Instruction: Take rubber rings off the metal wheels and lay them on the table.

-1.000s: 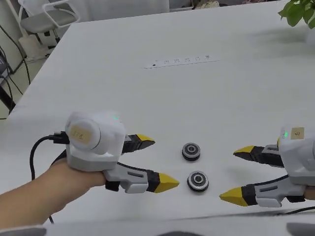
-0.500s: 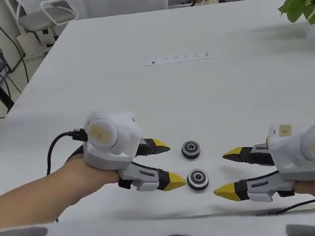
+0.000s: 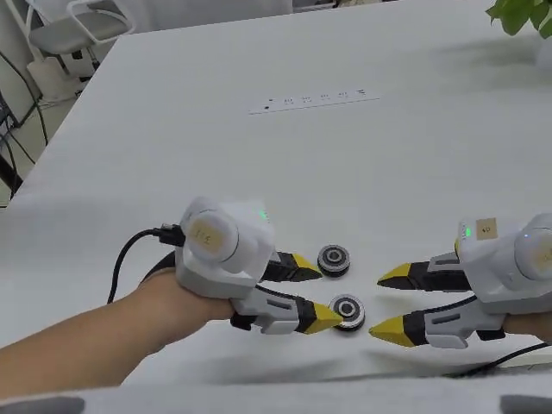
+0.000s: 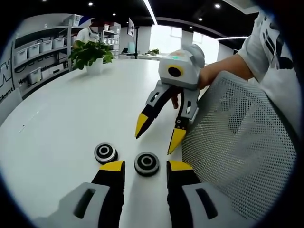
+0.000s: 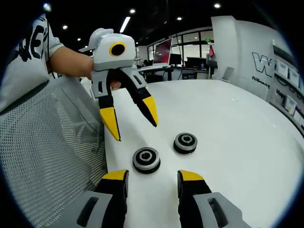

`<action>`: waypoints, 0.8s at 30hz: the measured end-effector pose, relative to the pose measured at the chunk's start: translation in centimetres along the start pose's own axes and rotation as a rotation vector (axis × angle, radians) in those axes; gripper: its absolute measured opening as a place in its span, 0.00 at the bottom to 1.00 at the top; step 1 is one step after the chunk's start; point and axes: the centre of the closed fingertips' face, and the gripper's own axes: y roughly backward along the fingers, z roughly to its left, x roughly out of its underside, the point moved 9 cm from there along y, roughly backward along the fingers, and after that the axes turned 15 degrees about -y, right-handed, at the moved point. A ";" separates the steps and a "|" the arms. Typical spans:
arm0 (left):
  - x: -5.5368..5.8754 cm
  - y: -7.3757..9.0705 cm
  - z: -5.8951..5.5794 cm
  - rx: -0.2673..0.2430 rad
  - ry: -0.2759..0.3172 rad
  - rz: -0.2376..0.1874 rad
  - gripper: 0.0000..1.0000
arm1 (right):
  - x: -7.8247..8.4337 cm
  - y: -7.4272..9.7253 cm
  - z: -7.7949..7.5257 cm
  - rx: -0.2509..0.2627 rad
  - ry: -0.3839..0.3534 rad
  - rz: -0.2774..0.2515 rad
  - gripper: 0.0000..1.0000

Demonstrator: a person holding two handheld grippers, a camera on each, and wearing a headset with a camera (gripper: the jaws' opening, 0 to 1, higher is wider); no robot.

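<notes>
Left gripper (image 3: 323, 293): on the left side of the table, jaws spread wide, nothing in them. In its own view (image 4: 145, 168) the yellow tips sit on either side of the near wheel, just short of it.

Right gripper (image 3: 379, 304): comes in from the right pointing at the left one, jaws released too, not holding a thing. From the left gripper view it hangs just above the table (image 4: 158, 137), a little past the wheels.

Near wheel (image 3: 347, 310): flat on the table between the two grippers, right at the left gripper's near tip. Honestly can't tell if they touch. It also lines up with the gap in the right gripper's own jaws (image 5: 146, 159).

Far wheel (image 3: 335, 260): flat too, just beyond the near wheel, beside the left gripper's far tip, outside both jaw gaps.

Rubber rings (image 5: 136, 160): dark bands around the rims, on both wheels.

Table (image 3: 172, 155): plain white, with a socket strip (image 3: 315, 101) set in farther back.

Other stuff: plant (image 3: 522, 15) at the far right corner, mesh chair (image 4: 237, 142) at the near edge.
</notes>
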 end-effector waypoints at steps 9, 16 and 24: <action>0.1 -1.5 0.0 0.020 -0.005 0.021 0.21 | 0.3 -0.2 0.1 -0.004 -0.003 0.000 0.40; 0.1 -2.4 -0.5 0.042 -0.019 0.036 0.18 | 0.3 -0.3 0.3 -0.003 -0.003 0.001 0.40; 0.4 -3.0 -0.3 0.035 -0.032 0.058 0.13 | 0.5 -0.4 0.5 -0.004 -0.011 0.008 0.40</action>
